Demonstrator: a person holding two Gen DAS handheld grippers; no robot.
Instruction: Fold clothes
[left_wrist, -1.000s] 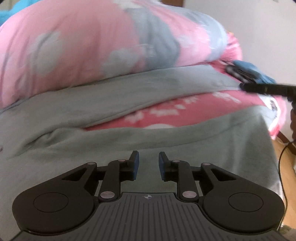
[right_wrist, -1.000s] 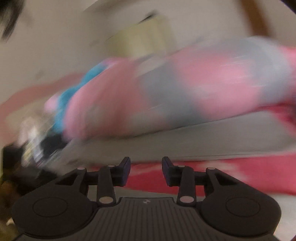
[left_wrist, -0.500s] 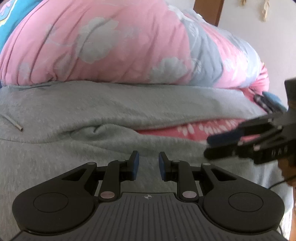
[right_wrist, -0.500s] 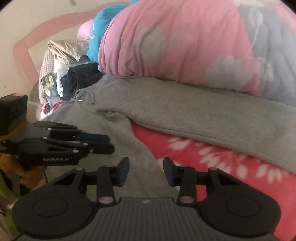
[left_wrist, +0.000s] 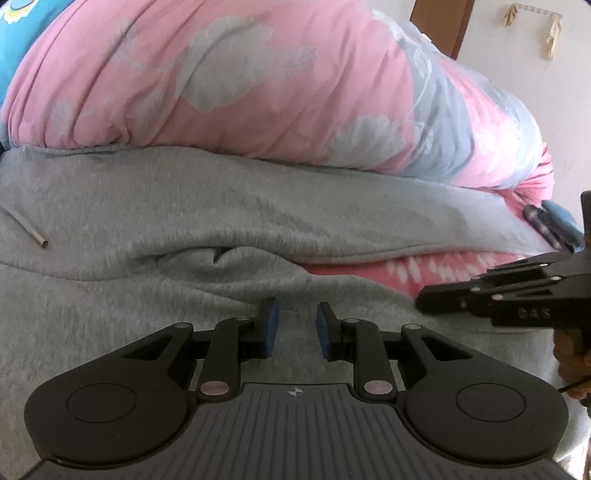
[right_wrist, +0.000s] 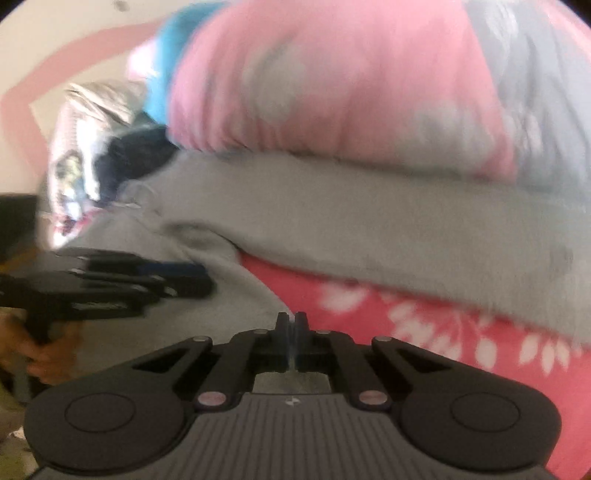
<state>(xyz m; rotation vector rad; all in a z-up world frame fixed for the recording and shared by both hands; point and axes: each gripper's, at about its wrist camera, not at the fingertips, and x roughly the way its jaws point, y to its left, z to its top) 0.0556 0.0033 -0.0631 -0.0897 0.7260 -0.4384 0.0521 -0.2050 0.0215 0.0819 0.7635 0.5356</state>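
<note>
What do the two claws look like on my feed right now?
Both match: the left claw and right claw are matte black, with two rounded lobes, silver pivot pins, a ribbed grey body bearing a small crosshair mark, and blue finger pads. White lettering marks the right claw's side; it is unreadable.

A pink floral quilt (left_wrist: 229, 85) is heaped above a pink flowered sheet (left_wrist: 399, 271), perhaps bedding.
</note>
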